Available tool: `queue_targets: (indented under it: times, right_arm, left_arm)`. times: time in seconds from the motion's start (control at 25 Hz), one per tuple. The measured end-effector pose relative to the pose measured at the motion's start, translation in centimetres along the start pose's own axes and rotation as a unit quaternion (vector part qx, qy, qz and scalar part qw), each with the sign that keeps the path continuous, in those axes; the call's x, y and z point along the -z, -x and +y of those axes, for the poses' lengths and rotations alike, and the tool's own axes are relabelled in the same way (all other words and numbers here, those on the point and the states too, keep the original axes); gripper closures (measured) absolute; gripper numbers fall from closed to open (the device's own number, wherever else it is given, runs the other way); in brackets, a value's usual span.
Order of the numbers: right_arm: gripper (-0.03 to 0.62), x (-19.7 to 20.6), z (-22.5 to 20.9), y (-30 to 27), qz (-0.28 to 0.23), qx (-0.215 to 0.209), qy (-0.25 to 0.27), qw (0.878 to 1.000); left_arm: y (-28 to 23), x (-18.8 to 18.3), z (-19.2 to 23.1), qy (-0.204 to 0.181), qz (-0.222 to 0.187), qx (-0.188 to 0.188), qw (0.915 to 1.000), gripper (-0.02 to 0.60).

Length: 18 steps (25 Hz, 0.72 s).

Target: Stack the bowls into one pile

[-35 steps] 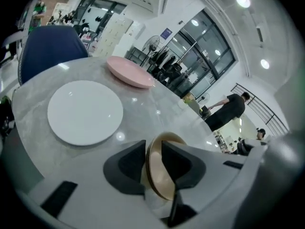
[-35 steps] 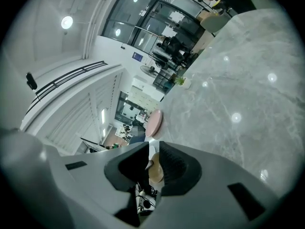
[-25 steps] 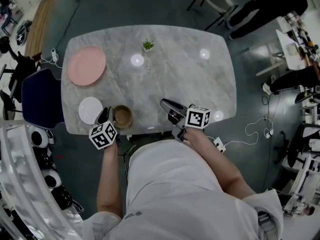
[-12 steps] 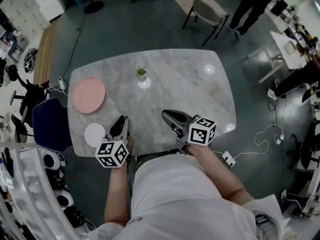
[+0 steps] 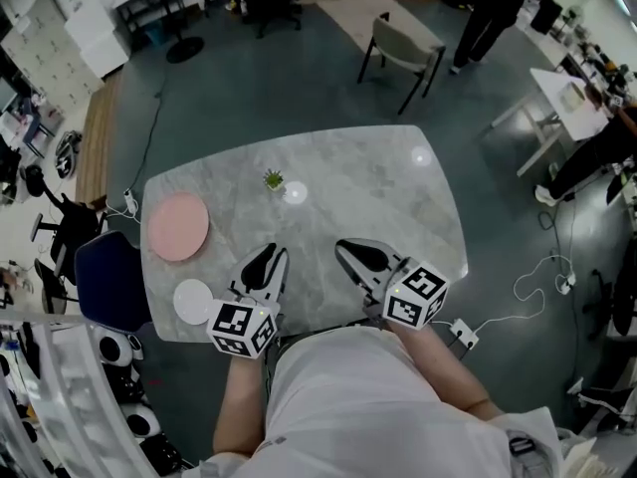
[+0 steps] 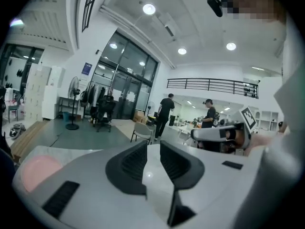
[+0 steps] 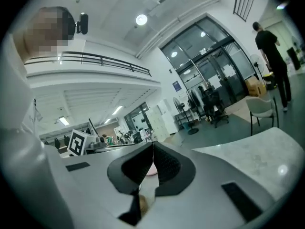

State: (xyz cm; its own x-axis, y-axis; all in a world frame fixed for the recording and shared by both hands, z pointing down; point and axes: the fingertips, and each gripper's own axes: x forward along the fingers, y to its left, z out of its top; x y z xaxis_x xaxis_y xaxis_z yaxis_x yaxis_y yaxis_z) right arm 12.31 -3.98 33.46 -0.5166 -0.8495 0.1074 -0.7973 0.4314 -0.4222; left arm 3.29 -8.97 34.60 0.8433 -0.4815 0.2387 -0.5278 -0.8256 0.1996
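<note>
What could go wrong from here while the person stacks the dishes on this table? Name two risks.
1. The white dish lies close to the near left corner of the table. A clumsy nudge from the left gripper, whose jaws stand only slightly apart, might push it over the edge.
2. The right gripper has its jaws shut, so it would probably bump a dish rather than grip it unless it opens first.

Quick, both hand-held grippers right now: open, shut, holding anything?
Left hand-held gripper: slightly open, empty.
Right hand-held gripper: shut, empty.
</note>
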Motion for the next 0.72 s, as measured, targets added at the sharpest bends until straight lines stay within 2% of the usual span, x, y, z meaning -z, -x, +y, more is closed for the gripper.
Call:
queue_targets:
  times: [0.2, 0.28, 0.72]
  right_arm:
    - [0.585, -0.7, 0.3, 1.7, 0.006, 0.025, 0.096, 0.995]
    - [0.585, -0.7, 0.2, 2.2, 0.01, 0.033, 0.119, 0.992]
    - [0.585, -0.2, -1.3, 4.9, -0.003, 0.073, 0.111, 0.991]
  left_arm:
    - [-1.5, -0.9, -1.8, -0.02, -0.001, 0.026, 0.9995, 0.509]
    - [-1.9, -0.9, -2.4, -0.03, 0.002, 0.036, 0.9989, 0.511]
    - [-3.1, 0.2, -3.9, -0.028, 0.017, 0.072, 0.9969, 0.511]
